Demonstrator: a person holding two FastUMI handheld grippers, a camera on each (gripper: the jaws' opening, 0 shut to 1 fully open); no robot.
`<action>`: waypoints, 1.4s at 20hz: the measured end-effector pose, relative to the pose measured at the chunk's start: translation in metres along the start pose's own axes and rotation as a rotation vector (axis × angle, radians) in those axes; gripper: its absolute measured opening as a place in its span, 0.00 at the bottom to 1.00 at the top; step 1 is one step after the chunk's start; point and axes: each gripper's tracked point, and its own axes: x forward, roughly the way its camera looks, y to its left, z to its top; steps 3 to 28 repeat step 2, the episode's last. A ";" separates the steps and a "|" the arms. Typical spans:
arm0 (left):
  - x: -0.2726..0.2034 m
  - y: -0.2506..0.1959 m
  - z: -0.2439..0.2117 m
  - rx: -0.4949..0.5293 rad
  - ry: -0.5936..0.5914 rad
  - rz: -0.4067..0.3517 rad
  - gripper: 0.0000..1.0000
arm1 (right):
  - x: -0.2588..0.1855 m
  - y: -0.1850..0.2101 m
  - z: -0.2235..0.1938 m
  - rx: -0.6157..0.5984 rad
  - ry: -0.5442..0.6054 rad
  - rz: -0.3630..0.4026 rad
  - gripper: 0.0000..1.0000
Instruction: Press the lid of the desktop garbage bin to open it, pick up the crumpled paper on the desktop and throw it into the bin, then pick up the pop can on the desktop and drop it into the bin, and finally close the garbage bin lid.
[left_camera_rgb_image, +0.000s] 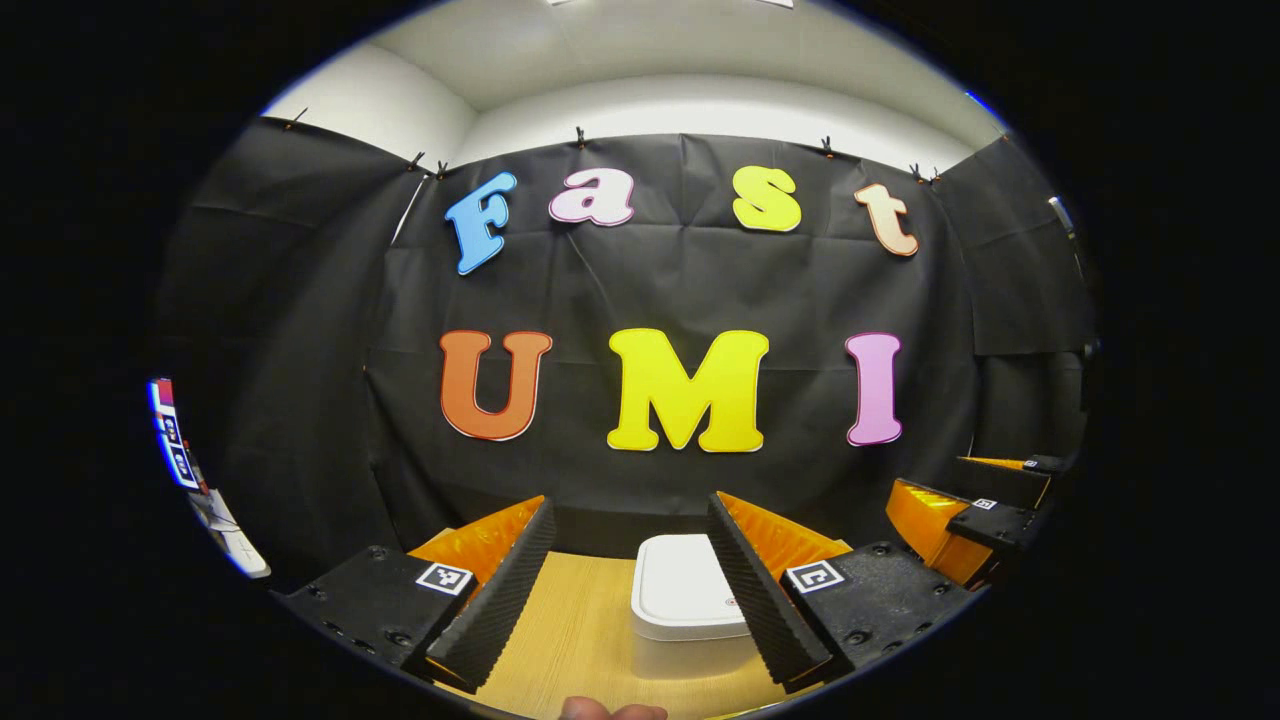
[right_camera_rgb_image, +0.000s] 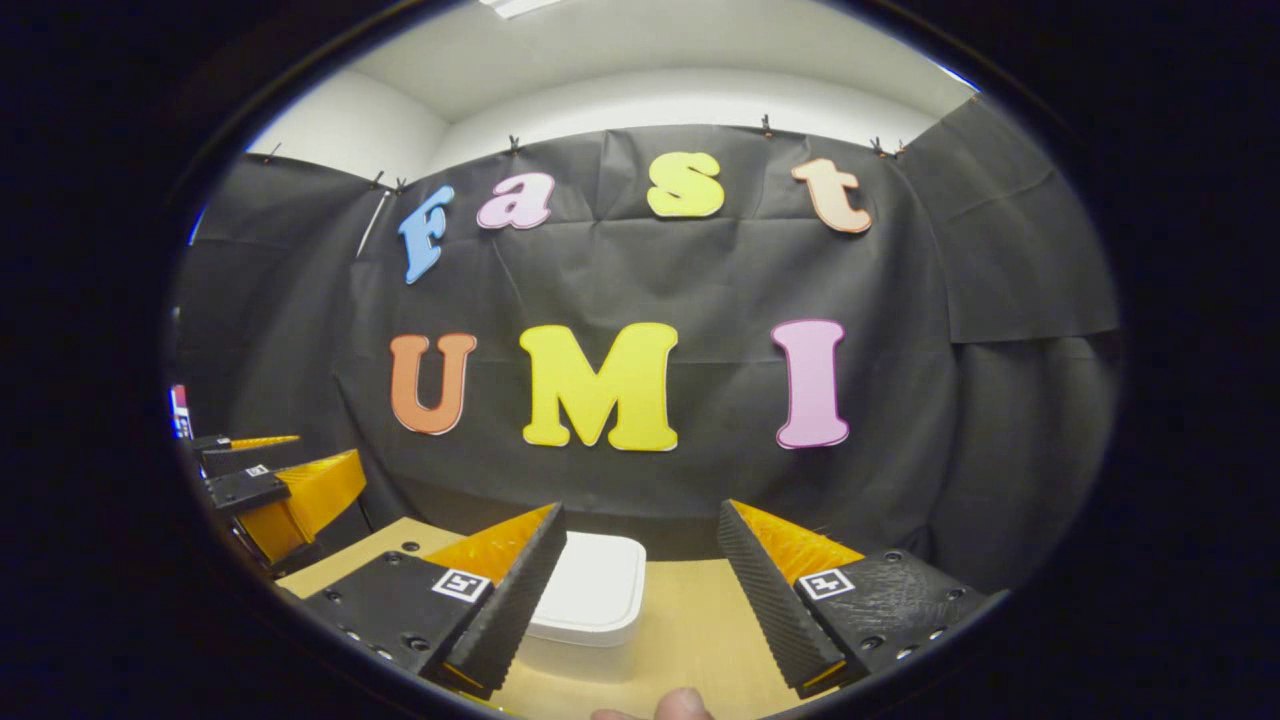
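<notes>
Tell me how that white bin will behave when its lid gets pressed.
The bin looks like smooth moulded plastic, so it is probably light and may slide on the wooden table rather than stay put. Its squat, wide shape suggests it is unlikely to tip. The flat lid looks stiff enough to take a press without flexing much.

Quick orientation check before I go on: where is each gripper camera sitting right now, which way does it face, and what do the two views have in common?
Left gripper view: rides on the left gripper, looking forward over the wooden desktop at the white bin with its lid down; its own open fingers frame the bin, the right gripper is at the right edge.
Right gripper view: rides on the right gripper, facing the same way; the bin sits by its left finger, the left gripper is at the left edge.
Shared: bin, desktop, booth wall.
</notes>
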 end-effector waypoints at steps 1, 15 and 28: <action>0.000 0.000 0.001 -0.001 0.000 0.000 0.98 | 0.000 0.000 0.000 0.005 -0.001 -0.002 0.96; 0.001 0.000 0.000 -0.004 0.000 -0.002 0.98 | 0.001 0.000 0.000 0.007 -0.002 -0.002 0.96; 0.001 0.000 0.000 -0.004 0.000 -0.002 0.98 | 0.001 0.000 0.000 0.007 -0.002 -0.002 0.96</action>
